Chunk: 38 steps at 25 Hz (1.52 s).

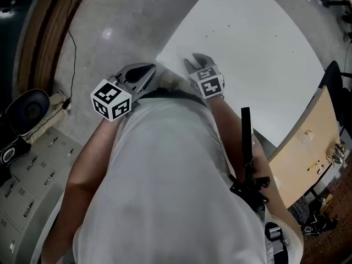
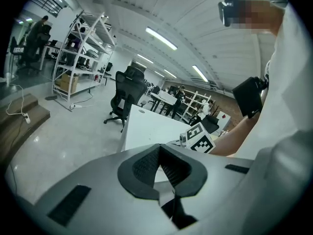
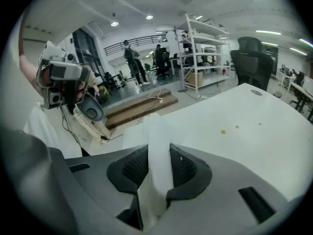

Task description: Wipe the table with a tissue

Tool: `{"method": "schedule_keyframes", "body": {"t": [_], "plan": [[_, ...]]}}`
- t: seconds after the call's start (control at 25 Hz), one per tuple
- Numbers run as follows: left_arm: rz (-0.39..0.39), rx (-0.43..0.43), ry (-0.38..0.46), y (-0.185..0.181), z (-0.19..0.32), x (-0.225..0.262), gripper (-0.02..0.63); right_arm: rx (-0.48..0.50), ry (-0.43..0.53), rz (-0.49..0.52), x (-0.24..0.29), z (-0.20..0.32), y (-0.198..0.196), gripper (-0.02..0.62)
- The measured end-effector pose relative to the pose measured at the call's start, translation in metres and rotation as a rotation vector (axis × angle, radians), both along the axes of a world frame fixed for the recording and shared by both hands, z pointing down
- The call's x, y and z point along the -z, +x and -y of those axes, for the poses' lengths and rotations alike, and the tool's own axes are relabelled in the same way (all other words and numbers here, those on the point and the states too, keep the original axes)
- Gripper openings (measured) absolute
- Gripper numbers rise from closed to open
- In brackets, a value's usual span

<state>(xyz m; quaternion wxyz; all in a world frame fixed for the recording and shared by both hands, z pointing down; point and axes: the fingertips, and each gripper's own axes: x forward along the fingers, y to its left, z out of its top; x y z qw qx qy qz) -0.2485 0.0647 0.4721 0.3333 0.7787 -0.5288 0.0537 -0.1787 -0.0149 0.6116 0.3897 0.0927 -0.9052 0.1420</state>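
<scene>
At the near corner of the white tabletop [image 3: 254, 146], my right fingers [image 3: 133, 169] pinch a white tissue [image 3: 159, 175]; my left fingers [image 2: 144, 166] are closed together, empty.

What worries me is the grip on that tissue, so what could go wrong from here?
1. The right gripper pinches only a narrow strip of the tissue. Dragged over the table, it may slip out or tear.
2. The small brownish spots lie farther in, so a short stroke near the edge could miss them.
3. The left gripper, shut and empty, sits close beside the right one and could get bumped.
</scene>
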Motion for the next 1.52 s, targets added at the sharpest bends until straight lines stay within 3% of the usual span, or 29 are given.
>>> {"method": "schedule_keyframes", "body": {"t": [0.16,0.28,0.44,0.72,0.96,1.2,1.36,1.52], "plan": [[0.011,-0.012,0.0,0.008,0.002,0.005,0.006,0.179,-0.046,0.005,0.002,-0.045,-0.006,0.107],[0.011,-0.036,0.009,0.011,0.011,0.006,0.006,0.166,-0.101,0.009,0.0,-0.047,0.027,0.107],[-0.003,-0.086,0.021,0.016,0.026,0.002,0.006,0.034,-0.111,-0.034,-0.001,-0.024,0.082,0.107],[-0.024,-0.213,0.069,0.022,0.058,0.01,0.006,-0.376,-0.076,0.038,0.021,0.072,0.13,0.108],[-0.034,-0.22,0.085,0.012,0.071,0.011,0.006,-0.491,-0.02,-0.034,0.017,0.149,0.141,0.108],[-0.048,-0.12,0.043,-0.01,0.059,0.0,0.006,-0.464,0.076,-0.071,0.015,0.222,0.122,0.109],[-0.039,-0.07,0.02,-0.02,0.05,-0.003,0.006,-0.373,0.204,-0.084,0.018,0.245,0.099,0.109],[-0.038,-0.05,0.013,-0.027,0.046,-0.005,0.006,-0.373,0.261,-0.094,0.014,0.261,0.089,0.107]]}}
